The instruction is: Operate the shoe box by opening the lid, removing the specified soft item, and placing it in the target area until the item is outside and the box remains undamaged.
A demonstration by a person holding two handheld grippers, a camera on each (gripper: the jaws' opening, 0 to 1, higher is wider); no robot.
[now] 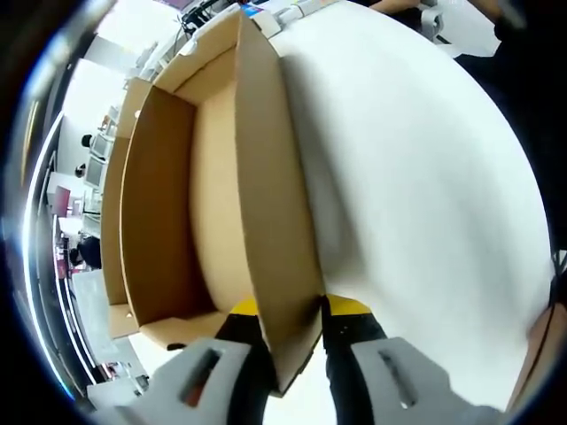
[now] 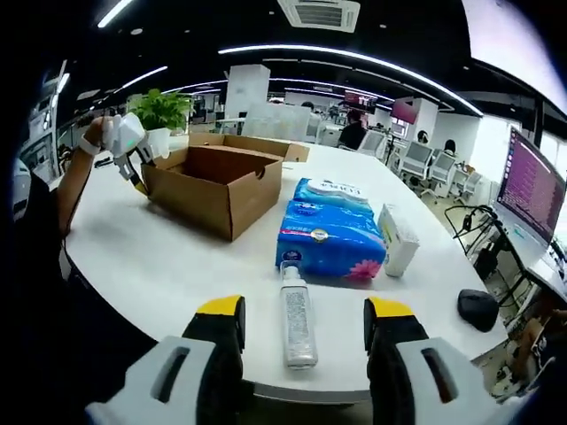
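Observation:
The brown cardboard shoe box (image 2: 217,186) stands open on the white round table (image 2: 159,257), its lid (image 2: 252,144) folded back behind it. In the left gripper view the box's inside (image 1: 208,204) looks bare. My left gripper (image 1: 292,310) is shut on the box's side wall (image 1: 275,177), one yellow-tipped jaw inside and one outside. It also appears at the box's far left corner (image 2: 133,158), held by a hand. A soft blue tissue pack (image 2: 330,237) lies on the table right of the box. My right gripper (image 2: 306,314) is open near the table's front edge.
A clear bottle (image 2: 299,323) lies on the table in line with the gap between my right jaws. A second blue pack (image 2: 332,193) and a white carton (image 2: 396,237) sit by the tissue pack. A potted plant (image 2: 161,111) stands behind the box; a mouse (image 2: 478,308) lies far right.

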